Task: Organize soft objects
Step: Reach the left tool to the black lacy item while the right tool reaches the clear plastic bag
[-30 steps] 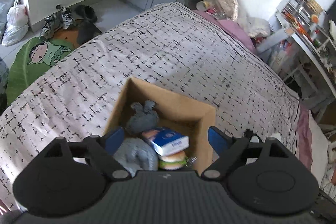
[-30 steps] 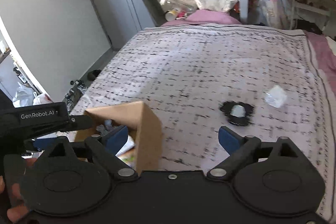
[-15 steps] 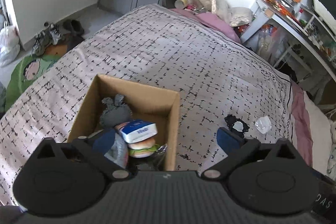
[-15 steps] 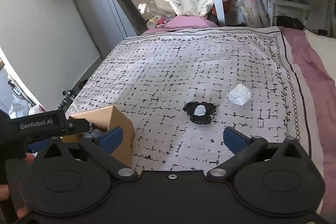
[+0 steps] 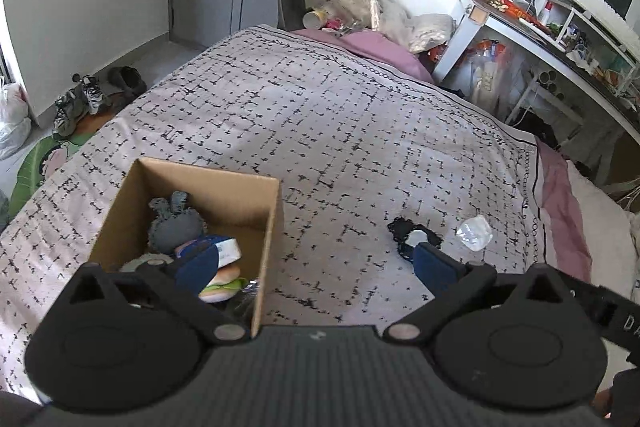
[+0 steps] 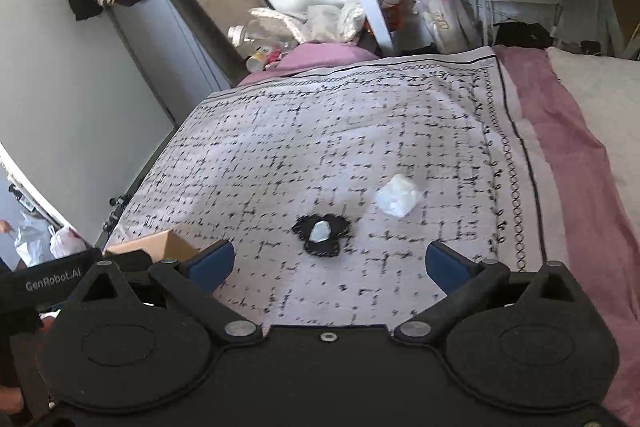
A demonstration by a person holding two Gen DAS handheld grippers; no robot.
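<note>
Left gripper (image 5: 316,261): matte black body, ribbed grey-black panel at the centre. Two round black discs flank the panel, each topped by a triangular cut-out. Silver pivot screws on both sides of the panel. Blue fingertip pads (image 5: 434,263).

Right gripper (image 6: 326,263): same black build, smooth centre panel, one small silver screw at its top edge, silver pivots either side. White "GenRobot.AI" lettering on a black block left of the panel.

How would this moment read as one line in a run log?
left gripper: open, empty | right gripper: open, empty | cardboard box: holds toys | black item, white wad: on bedspread
</note>
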